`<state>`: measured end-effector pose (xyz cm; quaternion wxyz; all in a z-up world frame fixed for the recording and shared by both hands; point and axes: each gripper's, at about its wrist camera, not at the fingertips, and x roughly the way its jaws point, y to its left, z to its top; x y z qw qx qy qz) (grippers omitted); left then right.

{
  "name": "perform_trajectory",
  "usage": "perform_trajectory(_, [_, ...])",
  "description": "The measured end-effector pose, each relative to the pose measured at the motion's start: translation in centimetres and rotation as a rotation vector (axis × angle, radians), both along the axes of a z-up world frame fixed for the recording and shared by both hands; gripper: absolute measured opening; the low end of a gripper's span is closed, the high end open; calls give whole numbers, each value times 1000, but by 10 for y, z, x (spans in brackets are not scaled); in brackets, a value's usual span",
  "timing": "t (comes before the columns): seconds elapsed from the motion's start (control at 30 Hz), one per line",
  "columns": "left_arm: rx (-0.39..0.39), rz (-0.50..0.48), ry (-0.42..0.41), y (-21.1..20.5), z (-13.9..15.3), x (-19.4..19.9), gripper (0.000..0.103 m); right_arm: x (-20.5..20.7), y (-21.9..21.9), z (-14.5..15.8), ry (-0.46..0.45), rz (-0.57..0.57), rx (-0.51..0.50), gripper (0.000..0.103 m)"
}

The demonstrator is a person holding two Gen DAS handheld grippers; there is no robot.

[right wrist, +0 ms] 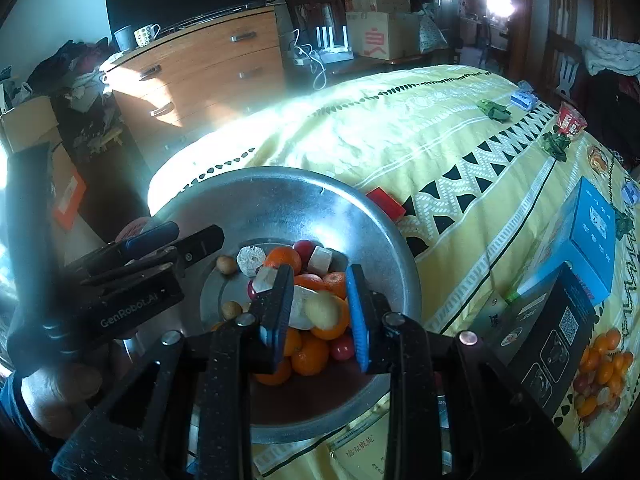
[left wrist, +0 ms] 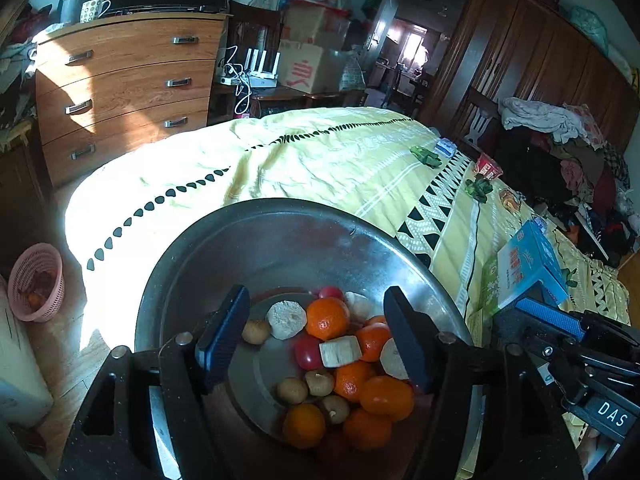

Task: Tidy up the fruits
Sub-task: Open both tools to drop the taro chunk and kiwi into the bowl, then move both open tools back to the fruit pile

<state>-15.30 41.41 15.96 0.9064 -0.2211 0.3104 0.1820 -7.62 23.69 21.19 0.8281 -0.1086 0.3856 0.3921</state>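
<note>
A steel basin [left wrist: 280, 240] on the bed holds several oranges [left wrist: 327, 318], red tomatoes [left wrist: 309, 353], brown longans [left wrist: 292, 390] and pale cut chunks [left wrist: 286, 319]. My left gripper [left wrist: 320, 334] is open and empty above the pile. My right gripper [right wrist: 318, 304] hovers over the same basin [right wrist: 288, 196], its jaws partly closed around a small yellowish fruit [right wrist: 322, 310] that lies on the pile; I cannot tell if the pads touch it. The left gripper shows in the right wrist view [right wrist: 176, 236] at the basin's left rim.
A blue box [right wrist: 588, 240] and a black box [right wrist: 548, 344] lie right of the basin. A red block [right wrist: 386, 202] sits behind its rim. Printed fruit shows on the sheet [right wrist: 600, 368]. A wooden dresser [left wrist: 120, 88] and pink basket [left wrist: 36, 280] stand left.
</note>
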Motion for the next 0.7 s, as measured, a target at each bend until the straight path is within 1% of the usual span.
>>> perform_trajectory(0.03, [4,2,-2,-2,2,0,74,0,-3,2,-1,-2,6,32])
perform_trajectory(0.1, [14,-5,-9,-9,8,0,75,-1,-11,6,-7,-14,27,52])
perform_trajectory(0.17, [25,-19,-21,-17,16,1,75,-4,-24,13,-24,-28,50,62])
perform_trajectory(0.2, [30,-29,-31,-23,20,2,75,-6,-31,16,-38,-38,56,66])
perform_trajectory(0.23, [35,-44,-46,-31,26,3,75,-10,-41,20,-58,-49,66,67])
perform_trajectory(0.3, [54,-85,-85,-50,40,4,75,-22,-71,26,-114,-83,94,72])
perform_trajectory(0.33, [68,-119,-109,-64,48,5,75,-27,-88,27,-137,-113,101,74])
perform_trajectory(0.37, [84,-159,-134,-81,56,7,75,-30,-105,26,-150,-141,108,78])
perform_trajectory(0.4, [97,-199,-153,-98,64,10,75,-34,-130,21,-153,-184,123,81])
perform_trajectory(0.5, [139,-373,-221,-169,83,19,75,-38,-198,-5,-103,-307,146,81])
perform_trajectory(0.57, [145,-490,-242,-217,87,27,75,-36,-239,-26,-47,-378,163,81])
perform_trajectory(0.6, [136,-548,-237,-241,84,34,75,-33,-264,-42,-3,-426,163,81])
perform_trajectory(0.63, [128,-594,-221,-263,79,42,75,-30,-280,-53,27,-463,153,81])
perform_trajectory(0.7, [111,-664,-170,-303,61,60,75,-25,-321,-78,96,-553,145,81])
